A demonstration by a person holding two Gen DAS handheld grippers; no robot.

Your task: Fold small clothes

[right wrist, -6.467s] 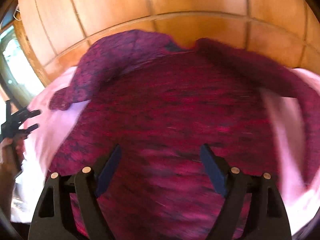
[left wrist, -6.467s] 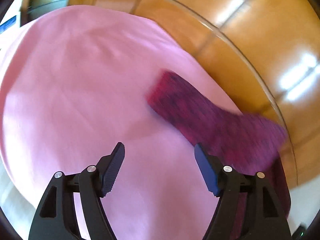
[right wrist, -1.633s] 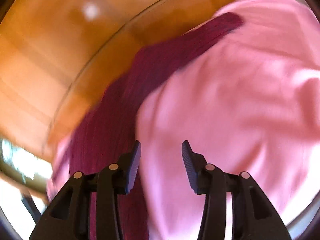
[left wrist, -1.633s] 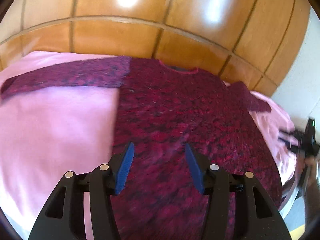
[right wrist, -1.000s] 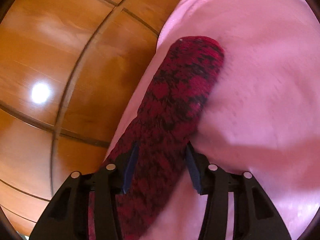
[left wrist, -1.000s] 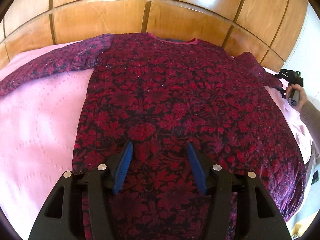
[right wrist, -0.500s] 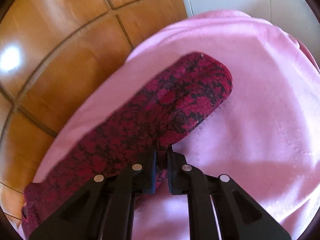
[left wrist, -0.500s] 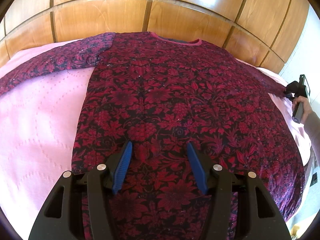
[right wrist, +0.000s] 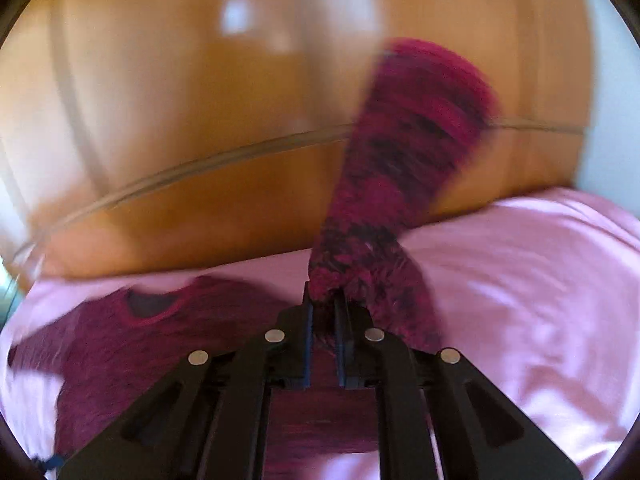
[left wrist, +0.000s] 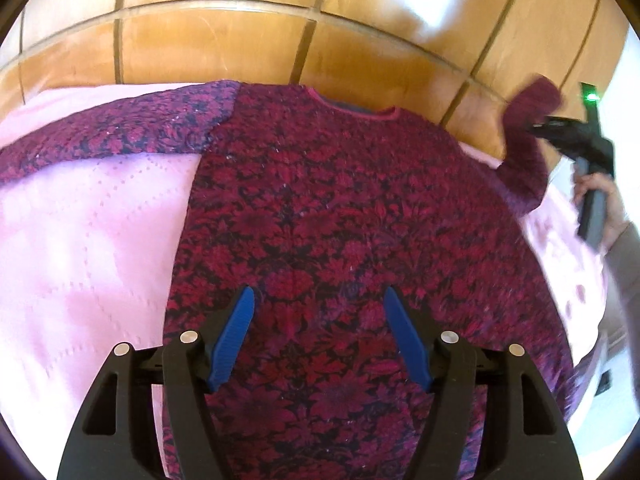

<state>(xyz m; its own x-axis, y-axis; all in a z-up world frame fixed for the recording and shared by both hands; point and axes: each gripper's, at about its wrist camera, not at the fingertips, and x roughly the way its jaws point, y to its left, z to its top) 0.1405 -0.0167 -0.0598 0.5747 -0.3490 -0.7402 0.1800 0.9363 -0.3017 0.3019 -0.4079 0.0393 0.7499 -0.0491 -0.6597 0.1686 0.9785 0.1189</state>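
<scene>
A dark red floral long-sleeved top (left wrist: 332,240) lies flat, neckline toward the headboard, on a pink bedspread (left wrist: 80,248). Its left sleeve (left wrist: 104,136) stretches out to the left. My left gripper (left wrist: 318,320) is open and empty, hovering over the lower middle of the top. My right gripper (right wrist: 323,304) is shut on the right sleeve (right wrist: 404,152) and holds it lifted off the bed, the cuff standing up in the air. In the left wrist view the right gripper (left wrist: 538,124) and raised sleeve (left wrist: 524,148) show at the far right.
A glossy wooden headboard (left wrist: 280,40) runs behind the bed. The top's neckline (right wrist: 150,306) shows at the lower left of the right wrist view. The bedspread (right wrist: 540,280) spreads to the right of the sleeve. A white wall (right wrist: 608,120) is at far right.
My right gripper, shut on the right sleeve, has lifted it off the bed and swung it up. The left gripper has shifted slightly over the top and stays open.
</scene>
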